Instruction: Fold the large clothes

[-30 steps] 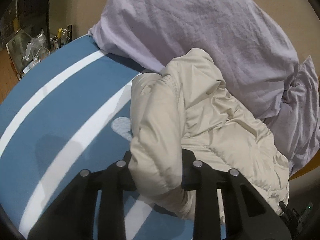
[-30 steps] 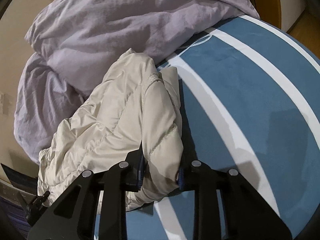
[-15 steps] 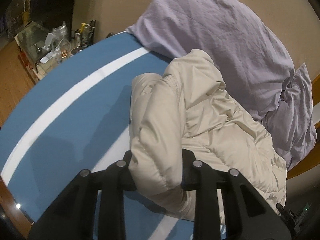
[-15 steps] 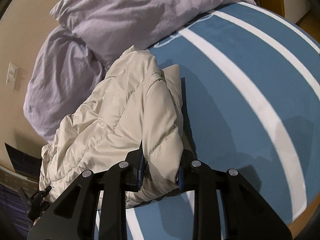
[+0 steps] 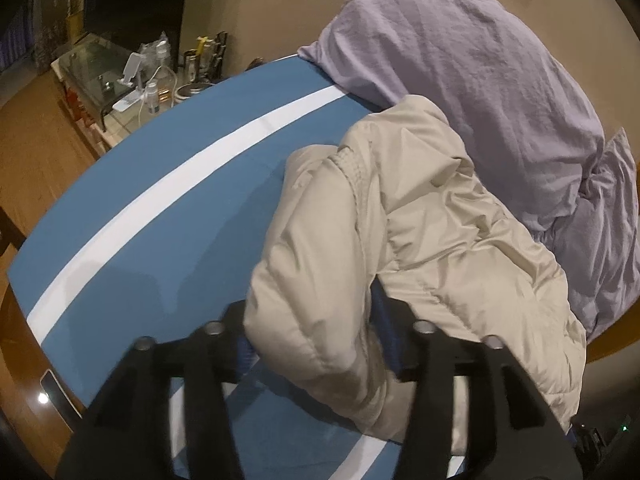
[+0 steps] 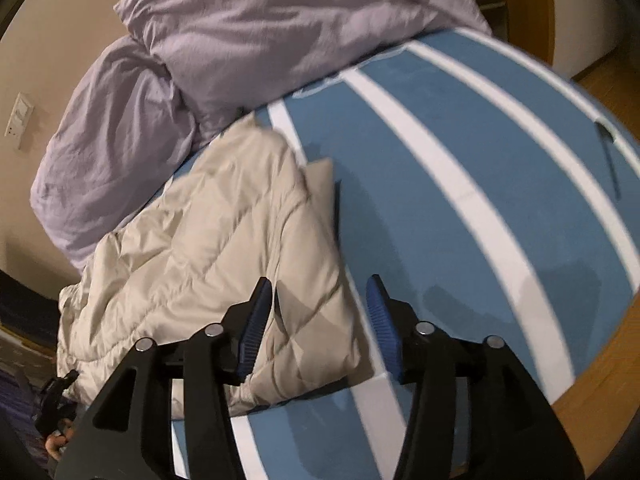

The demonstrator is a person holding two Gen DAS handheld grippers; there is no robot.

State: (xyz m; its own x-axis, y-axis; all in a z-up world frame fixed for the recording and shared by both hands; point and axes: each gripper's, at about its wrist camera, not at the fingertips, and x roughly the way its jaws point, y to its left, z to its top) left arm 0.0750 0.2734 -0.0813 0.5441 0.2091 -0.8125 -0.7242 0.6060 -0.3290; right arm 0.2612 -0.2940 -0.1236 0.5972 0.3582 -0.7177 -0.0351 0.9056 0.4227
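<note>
A cream puffer jacket (image 5: 420, 220) lies bunched on the blue bed cover with white stripes (image 5: 180, 220), up against lilac pillows (image 5: 460, 60). My left gripper (image 5: 312, 320) has its jaws opening; a thick fold of the jacket still bulges between them, and the blue pads (image 5: 386, 332) show beside it. In the right wrist view the jacket (image 6: 208, 240) lies flatter, folded over itself. My right gripper (image 6: 319, 292) hovers over its near corner with jaws opening, both blue pads (image 6: 256, 320) bare and off the fabric.
The lilac pillows (image 6: 280, 20) lean on the beige wall behind the jacket. A bedside stand with bottles and a glass case (image 5: 132, 80) sits at the far left. The wooden bed frame (image 6: 600, 380) rims the striped cover (image 6: 440, 200), and wood floor (image 5: 32, 140) lies beyond.
Both grippers were clamped on folds of the jacket and have now spread apart. In the right view the released fold has dropped flat onto the bed. Both hands slid sideways along the bed.
</note>
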